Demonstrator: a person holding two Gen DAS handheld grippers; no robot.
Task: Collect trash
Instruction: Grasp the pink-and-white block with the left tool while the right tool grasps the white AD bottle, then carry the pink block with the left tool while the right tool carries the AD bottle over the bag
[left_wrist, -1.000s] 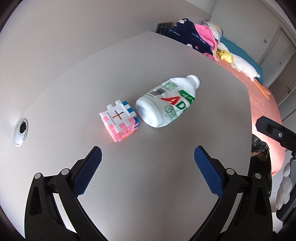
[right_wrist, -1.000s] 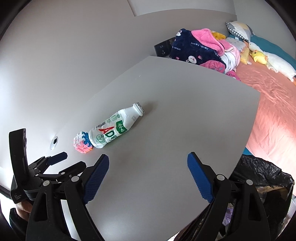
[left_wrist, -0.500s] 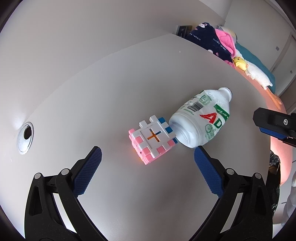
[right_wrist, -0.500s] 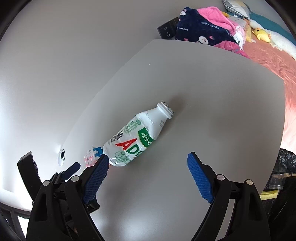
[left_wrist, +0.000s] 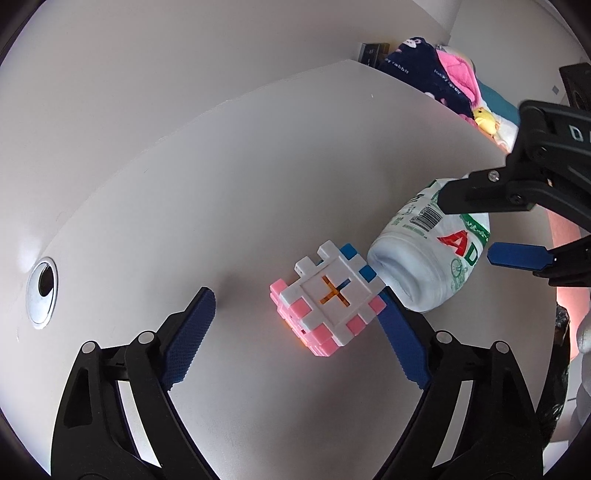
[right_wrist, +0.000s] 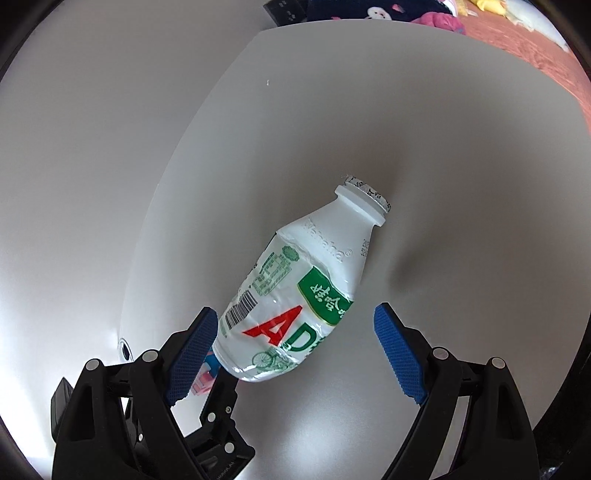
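Note:
A white plastic drink bottle (right_wrist: 295, 288) with green and red print lies on its side on the grey table (right_wrist: 461, 147), cap pointing away. Its base touches a pink, white and blue puzzle cube (left_wrist: 328, 299). My left gripper (left_wrist: 295, 299) straddles the cube and its jaws are closing. The right pad (left_wrist: 402, 343) sits against the cube's side and the left pad (left_wrist: 192, 332) stands clear. My right gripper (right_wrist: 295, 310) hangs open over the bottle's lower half, with the bottle between its blue pads (right_wrist: 397, 350). In the left wrist view the right gripper (left_wrist: 467, 227) reaches in from the right.
A round cable hole (left_wrist: 42, 291) sits in the table at the left. A pile of dark blue and pink clothes (left_wrist: 436, 74) and a yellow plush toy (left_wrist: 485, 118) lie beyond the far edge. A black trash bag (left_wrist: 557, 369) hangs past the right edge.
Both grippers came down toward the table. The left now has the cube between narrower jaws. The right swung over the bottle, which now lies between its pads.

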